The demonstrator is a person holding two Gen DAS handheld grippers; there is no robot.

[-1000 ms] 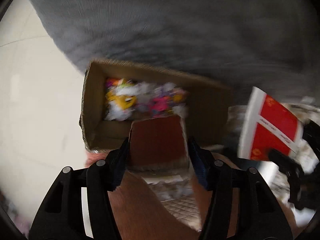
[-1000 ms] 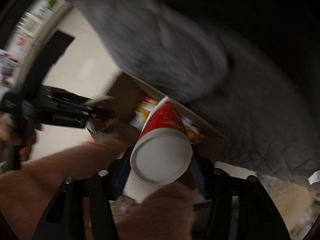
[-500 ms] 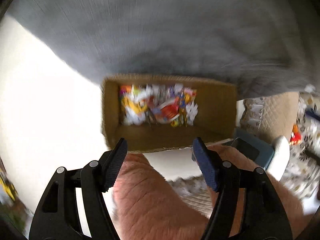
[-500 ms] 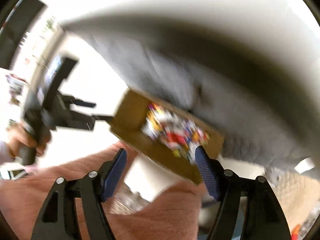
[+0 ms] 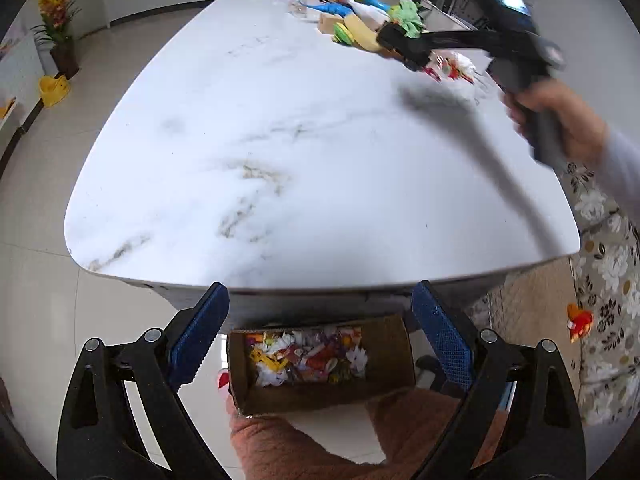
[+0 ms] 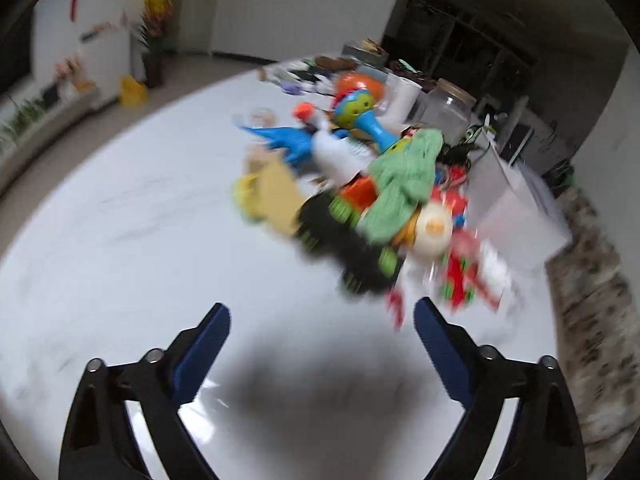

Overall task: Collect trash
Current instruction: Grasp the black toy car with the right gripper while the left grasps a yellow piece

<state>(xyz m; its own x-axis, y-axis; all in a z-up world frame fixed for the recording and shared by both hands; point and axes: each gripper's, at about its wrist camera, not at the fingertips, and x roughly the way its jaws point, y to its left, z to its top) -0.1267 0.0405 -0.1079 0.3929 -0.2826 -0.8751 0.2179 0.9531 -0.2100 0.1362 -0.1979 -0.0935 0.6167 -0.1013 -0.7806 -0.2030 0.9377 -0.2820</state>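
Note:
My left gripper (image 5: 320, 292) hangs above the near edge of the white marble table (image 5: 280, 140); its jaws are opening and nothing is between them. Below it on the floor stands a cardboard box (image 5: 394, 356) with colourful wrappers and paper scraps (image 5: 308, 356) inside. My right gripper (image 6: 322, 308) is over the table (image 6: 120, 248), jaws opening and empty. Ahead of it lie red and white wrappers (image 6: 460, 276) beside a blurred pile of toys (image 6: 360, 208). In the left wrist view the right gripper (image 5: 400, 46) shows blurred at the top right, held by a hand (image 5: 568, 120).
A green cloth (image 6: 404, 184), a glass jar (image 6: 448, 112) and a white box (image 6: 516, 208) crowd the table's far right. A floral-patterned seat (image 5: 608, 280) stands to the right. A knee in brown fabric (image 5: 304, 444) shows under the left gripper. A flower pot (image 5: 60, 48) stands on the floor, far left.
The left gripper let go of a brown carton piece and the right let go of a red paper cup over the box. Both rose above the table; the right swung toward the toy pile.

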